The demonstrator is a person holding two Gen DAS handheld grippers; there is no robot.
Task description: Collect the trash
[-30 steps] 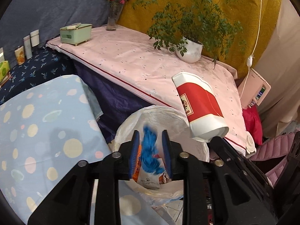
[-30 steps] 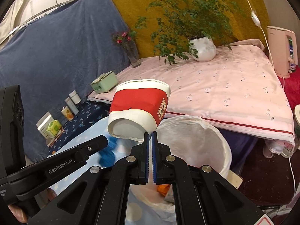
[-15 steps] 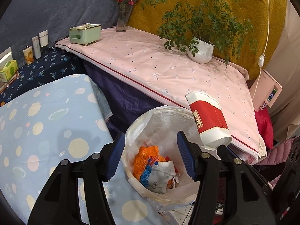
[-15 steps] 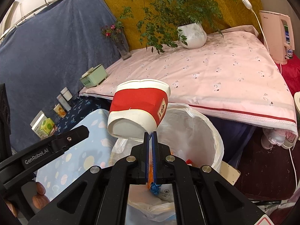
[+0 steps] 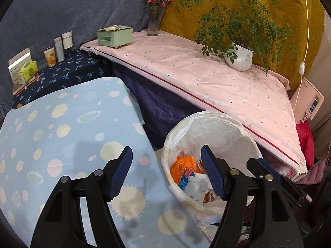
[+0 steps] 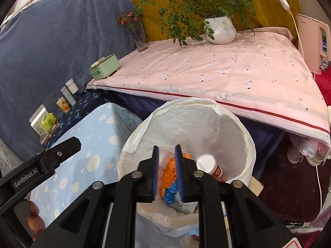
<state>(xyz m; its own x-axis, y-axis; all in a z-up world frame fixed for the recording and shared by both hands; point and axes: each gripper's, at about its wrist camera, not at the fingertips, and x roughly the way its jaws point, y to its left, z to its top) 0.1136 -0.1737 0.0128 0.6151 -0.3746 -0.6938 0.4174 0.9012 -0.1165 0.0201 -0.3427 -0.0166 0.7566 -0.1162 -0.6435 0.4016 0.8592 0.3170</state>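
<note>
A white-lined trash bin [image 6: 246, 136] [image 5: 244, 132] stands between the pale blue spotted tablecloth and the pink bed. Orange wrappers [image 6: 168, 170], a blue scrap [image 6: 170, 192] and a white packet [image 5: 196, 188] lie in it. A red and white paper cup [image 6: 209, 164] is inside the bin, just right of my right gripper [image 6: 167, 170], whose jaws are opening with nothing pressed between them. My left gripper [image 5: 166, 171] hovers over the bin's left rim; its jaws are opening wide and hold nothing. The right gripper's black arm shows at the lower right of the left wrist view.
A pale blue spotted cloth [image 5: 62, 144] covers the table on the left. Behind it lies the pink bed [image 5: 206, 76] with a potted plant [image 5: 240, 57], a green box [image 5: 114, 36] and a flower vase [image 5: 154, 23]. Small boxes and bottles [image 5: 58, 49] line a dark cloth. A pink appliance [image 5: 308, 103] stands right.
The left gripper let go of the blue scrap, which now lies in the bin, and spread wide. The right gripper opened and the red and white cup fell into the bin. Both hands sank.
</note>
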